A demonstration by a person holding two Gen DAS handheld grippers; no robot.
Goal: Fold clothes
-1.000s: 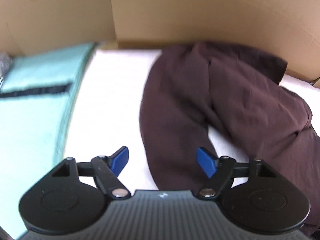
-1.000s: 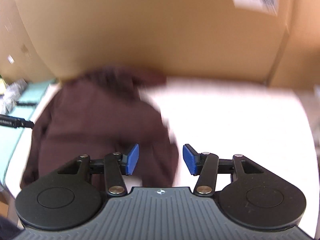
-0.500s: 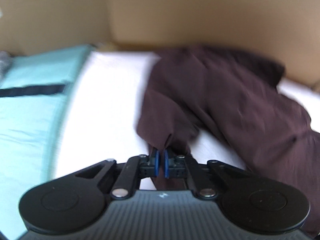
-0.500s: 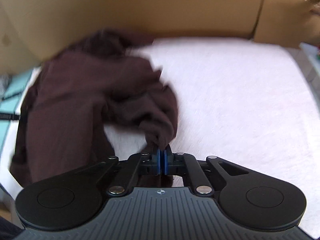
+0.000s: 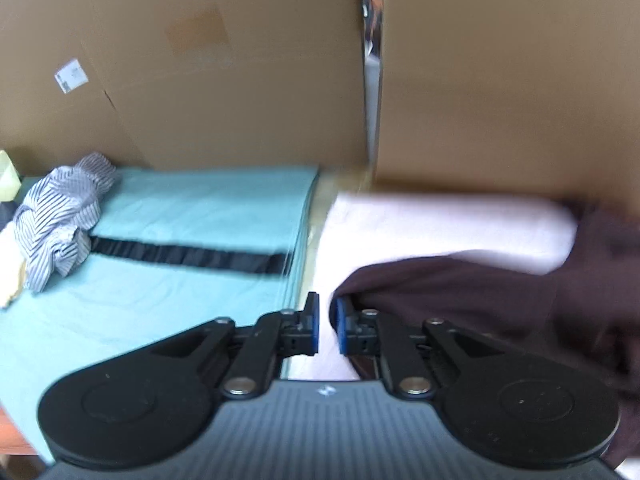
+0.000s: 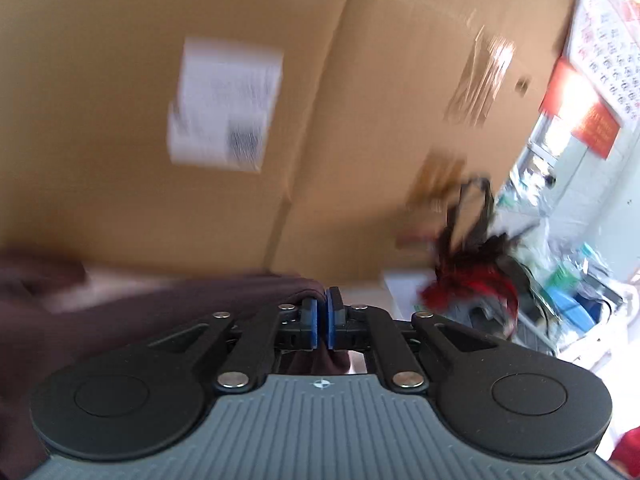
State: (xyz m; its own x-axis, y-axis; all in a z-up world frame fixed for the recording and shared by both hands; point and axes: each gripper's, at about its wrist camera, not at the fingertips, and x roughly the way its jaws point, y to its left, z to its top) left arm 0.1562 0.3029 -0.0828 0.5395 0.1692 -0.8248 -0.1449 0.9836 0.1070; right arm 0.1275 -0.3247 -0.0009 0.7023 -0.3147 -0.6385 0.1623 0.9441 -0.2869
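Striped shirt (image 5: 60,216) lying crumpled at far left on teal cloth (image 5: 180,280), black strap (image 5: 188,255) running across it; left gripper (image 5: 327,326) jaws opening, a narrow gap showing, dark brown garment (image 5: 480,300) edge against the right-hand pad, grip uncertain; garment draping over white surface (image 5: 440,224); right gripper (image 6: 321,324) nearly closed, pinching garment's edge (image 6: 160,312); cardboard wall (image 6: 120,80) standing behind.

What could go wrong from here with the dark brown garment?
The left gripper has its jaws opening, with the dark brown cloth garment only at one pad's edge, so that corner may drop. The right gripper pinches just a thin edge, which could slip.
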